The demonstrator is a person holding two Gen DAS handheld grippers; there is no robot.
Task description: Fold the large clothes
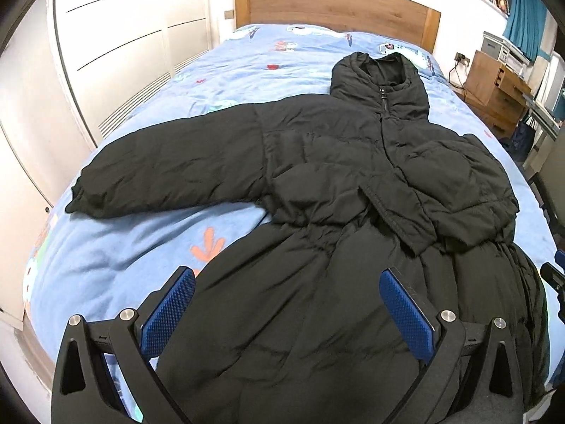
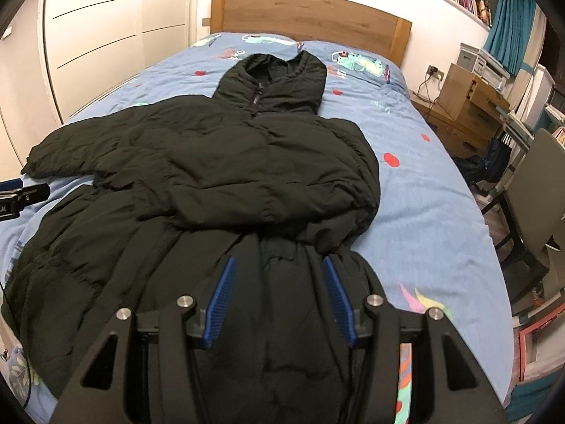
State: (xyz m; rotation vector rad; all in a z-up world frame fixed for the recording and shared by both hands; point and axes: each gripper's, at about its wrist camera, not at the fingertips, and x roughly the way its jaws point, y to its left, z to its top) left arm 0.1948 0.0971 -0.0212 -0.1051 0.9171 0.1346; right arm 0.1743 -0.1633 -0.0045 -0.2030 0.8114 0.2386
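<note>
Black padded coat [image 1: 317,162]: lies face up on the bed [image 1: 226,81], hood [image 1: 379,74] toward the headboard [image 1: 335,3], hem at the near edge under both claws.
Fill: quilted, puffy; judged soft, bulky and springy, light for its size, likely to puff back open after a fold.
Shell: smooth, slightly shiny fabric; judged slippery, so a thin pinch may slide off.
Sleeves: left sleeve [image 1: 169,173] stretches out flat across the bedcover; right sleeve [image 2: 268,183] is already folded in across the chest.
Waist: gathered band [image 2: 282,247] crosses the body, skirt part below it wrinkled.
Zip: closed up to the collar [image 1: 383,102].
Left claw [image 1: 286,312]: spread wide, nothing between the pads, poised over the skirt part near its left edge.
Right claw [image 2: 279,298]: spread partway, pads apart with no cloth pinched, over the skirt just below the waist.
Where to hold: judged best at the left cuff [image 1: 76,198] or a thick seam, taking a deep bite through padding, not shell alone.
Step judged in hand: left sleeve not yet folded in.
Risk: bulk may slump or slide off the near bed edge.
Surroundings: wardrobe doors [image 1: 116,46] at left, wooden drawers [image 2: 469,106] at right.
</note>
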